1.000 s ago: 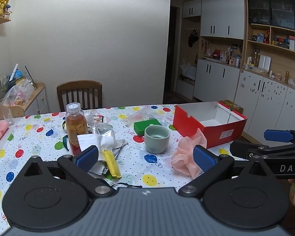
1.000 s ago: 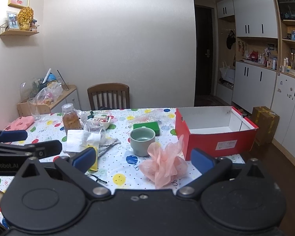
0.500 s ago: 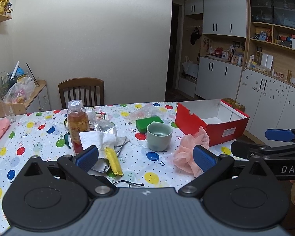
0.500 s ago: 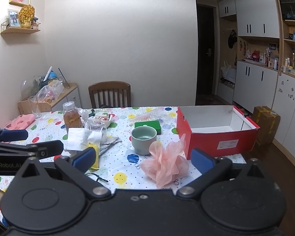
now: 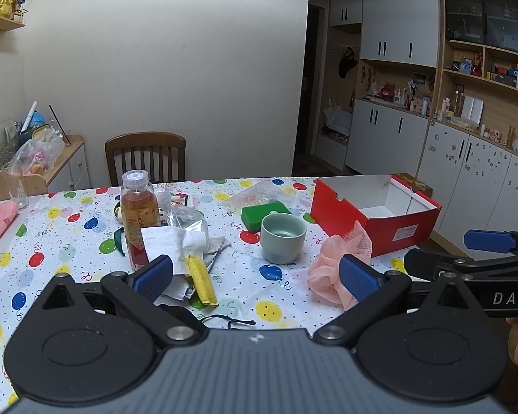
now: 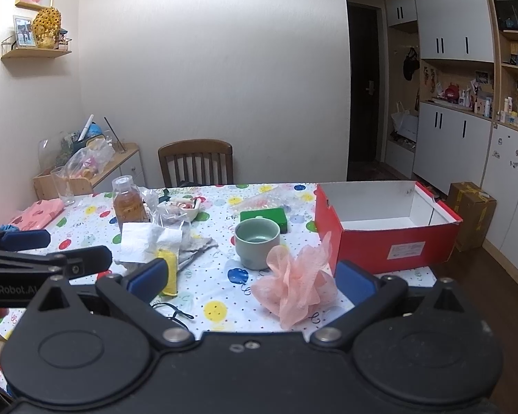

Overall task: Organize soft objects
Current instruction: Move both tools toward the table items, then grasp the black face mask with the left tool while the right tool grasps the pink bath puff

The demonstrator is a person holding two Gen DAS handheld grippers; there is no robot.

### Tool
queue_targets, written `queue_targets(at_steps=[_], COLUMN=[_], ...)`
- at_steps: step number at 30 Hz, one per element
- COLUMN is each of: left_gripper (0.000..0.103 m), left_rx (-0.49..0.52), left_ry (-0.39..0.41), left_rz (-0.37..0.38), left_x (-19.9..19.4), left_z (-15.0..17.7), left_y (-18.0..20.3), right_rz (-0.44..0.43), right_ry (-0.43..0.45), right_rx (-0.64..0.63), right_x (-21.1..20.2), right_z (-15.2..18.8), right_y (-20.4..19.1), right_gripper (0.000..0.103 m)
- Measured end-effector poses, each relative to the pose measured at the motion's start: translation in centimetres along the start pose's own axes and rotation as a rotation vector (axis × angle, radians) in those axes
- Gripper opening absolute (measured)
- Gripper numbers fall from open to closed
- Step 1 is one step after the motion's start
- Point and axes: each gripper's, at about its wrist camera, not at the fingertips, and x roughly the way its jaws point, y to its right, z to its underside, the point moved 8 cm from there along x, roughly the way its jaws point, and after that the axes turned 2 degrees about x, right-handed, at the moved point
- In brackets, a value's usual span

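Note:
A pink mesh bath pouf (image 6: 295, 286) lies on the balloon-print tablecloth near the front edge, next to an open red box (image 6: 390, 231); it also shows in the left wrist view (image 5: 342, 269). A green sponge (image 6: 264, 216) lies behind a pale green cup (image 6: 257, 241). A yellow cloth roll (image 5: 201, 281) lies by crumpled white tissue (image 5: 171, 241). My left gripper (image 5: 255, 276) is open and empty above the table's front edge. My right gripper (image 6: 252, 276) is open and empty, just short of the pouf.
A bottle of amber drink (image 5: 138, 214), plastic bags and a small bowl crowd the table's left middle. A black cord (image 5: 224, 321) lies at the front edge. A folded pink cloth (image 6: 38, 212) sits far left. A wooden chair (image 6: 195, 162) stands behind the table.
Both grippers have drawn back and risen slightly, so the table sits a little lower and farther in both views. Both stay open. Nothing on the table has moved.

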Motion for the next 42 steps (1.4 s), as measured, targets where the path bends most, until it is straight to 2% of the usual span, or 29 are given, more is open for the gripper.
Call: queue_targets(at_steps=[12,26,33,37,42], left_gripper=[0.103,0.103,0.103,0.103,0.103], left_rx=[-0.028,-0.08,-0.114,-0.136,-0.141], left_ry=[-0.017,-0.038,-0.068,-0.12,-0.222], left_rz=[0.015,0.039,-0.064,-0.099,-0.134], left_x=[0.7,4.1,6.8,8.5,10.9], left_z=[0.0,-0.4,1.2,3.3,6.6], left_y=[-0.4,-2.1,-6.3,-8.6,-9.9], right_rz=[-0.003,-0.018,-0.003,0.02,0.064], right_ry=[-0.004,-0.035,-0.085,-0.137,-0.182], right_rx=[0.0,-0.014,0.005,0.018,-0.01], right_x=[0.5,3.5,6.6,8.8,11.5], right_z=[-0.2,-0.9,-1.1,-0.4,0.5], right_y=[-0.2,-0.5,0.8,2.1,3.7], right_gripper=[0.103,0.103,0.103,0.103,0.103])
